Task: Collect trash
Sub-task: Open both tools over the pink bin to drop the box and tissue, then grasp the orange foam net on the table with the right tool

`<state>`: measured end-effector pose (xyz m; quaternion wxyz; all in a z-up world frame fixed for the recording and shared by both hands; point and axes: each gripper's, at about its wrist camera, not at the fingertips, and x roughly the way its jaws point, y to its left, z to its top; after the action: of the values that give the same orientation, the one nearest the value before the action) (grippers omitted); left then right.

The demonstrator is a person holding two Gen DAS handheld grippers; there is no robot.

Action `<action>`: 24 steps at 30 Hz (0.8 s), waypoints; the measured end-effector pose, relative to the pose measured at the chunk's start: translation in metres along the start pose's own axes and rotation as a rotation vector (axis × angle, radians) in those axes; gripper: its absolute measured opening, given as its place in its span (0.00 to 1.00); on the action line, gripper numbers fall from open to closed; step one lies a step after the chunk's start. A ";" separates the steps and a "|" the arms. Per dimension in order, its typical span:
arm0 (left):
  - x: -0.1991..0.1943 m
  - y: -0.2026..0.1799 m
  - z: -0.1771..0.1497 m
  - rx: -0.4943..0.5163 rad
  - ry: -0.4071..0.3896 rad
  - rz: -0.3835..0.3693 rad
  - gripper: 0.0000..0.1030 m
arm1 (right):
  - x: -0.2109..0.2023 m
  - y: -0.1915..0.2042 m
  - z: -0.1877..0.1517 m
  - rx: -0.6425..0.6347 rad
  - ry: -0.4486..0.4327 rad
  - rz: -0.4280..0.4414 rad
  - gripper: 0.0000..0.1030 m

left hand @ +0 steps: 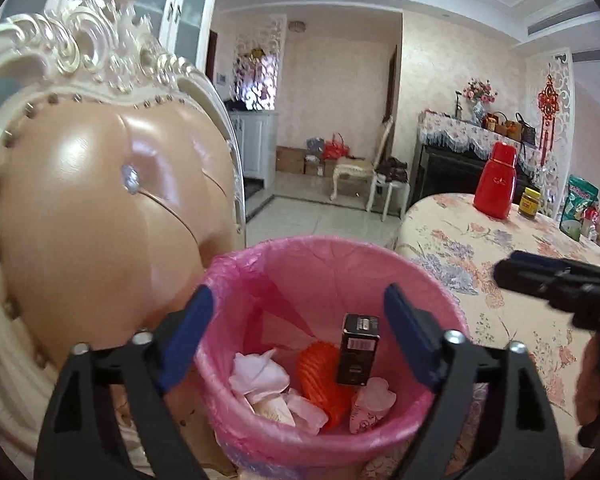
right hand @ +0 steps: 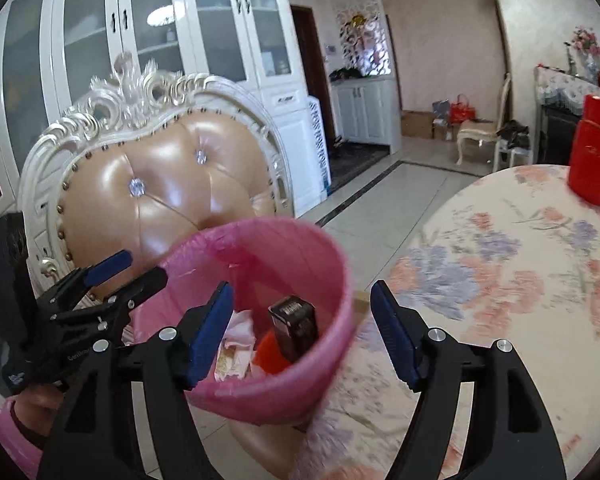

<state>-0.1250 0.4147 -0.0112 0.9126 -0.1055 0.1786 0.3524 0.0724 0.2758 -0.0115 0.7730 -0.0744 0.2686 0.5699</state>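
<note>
Left gripper (left hand: 298, 338) hovers over the bin (left hand: 428, 280), jaws spread wide, nothing between the blue pads (left hand: 406, 332), nothing held. Right gripper (right hand: 302, 330) also open and empty, its left pad in front of the bin's near rim, right pad out over the table (right hand: 520, 264) edge. In the left view the right gripper enters from the right edge above the table; in the right view the left gripper sits low left, beside the bin.

Bin is pink with a pink liner, standing on a chair seat between the tan padded chair (left hand: 100, 200) and the table. Trash is inside it: black box (left hand: 358, 354) upright near the middle, orange ridged piece (left hand: 318, 376) just left of the box and touching it, crumpled white tissues (left hand: 260, 376) at left, a floral paper cup (left hand: 370, 406) at the near right below the box. In the right view the box leans inside the bin, orange piece below it.

Table has a floral cloth; red flask (left hand: 496, 182) stands on it well away from the bin, small yellow-lid jar (left hand: 530, 202) just beside the flask. White glass cabinets (right hand: 160, 40) behind the chair
</note>
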 end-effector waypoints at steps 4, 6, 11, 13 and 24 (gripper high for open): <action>-0.020 -0.016 -0.004 -0.025 -0.028 0.001 0.95 | -0.037 -0.010 -0.008 0.010 -0.031 -0.058 0.70; -0.027 -0.028 -0.005 -0.030 -0.025 -0.027 0.95 | -0.058 -0.015 -0.016 0.008 -0.044 -0.105 0.71; -0.038 -0.070 -0.007 0.017 -0.028 -0.128 0.95 | -0.113 -0.031 -0.041 0.022 -0.086 -0.200 0.74; -0.042 -0.094 -0.007 0.054 -0.025 -0.175 0.95 | -0.134 -0.038 -0.051 0.030 -0.104 -0.241 0.77; -0.061 -0.247 -0.031 0.165 0.032 -0.457 0.95 | -0.257 -0.115 -0.112 0.239 -0.223 -0.476 0.78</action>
<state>-0.0061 0.1875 0.0009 0.9712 -0.0739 0.1929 0.1191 0.0887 -0.0267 0.0003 0.9131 0.0195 0.2222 0.3414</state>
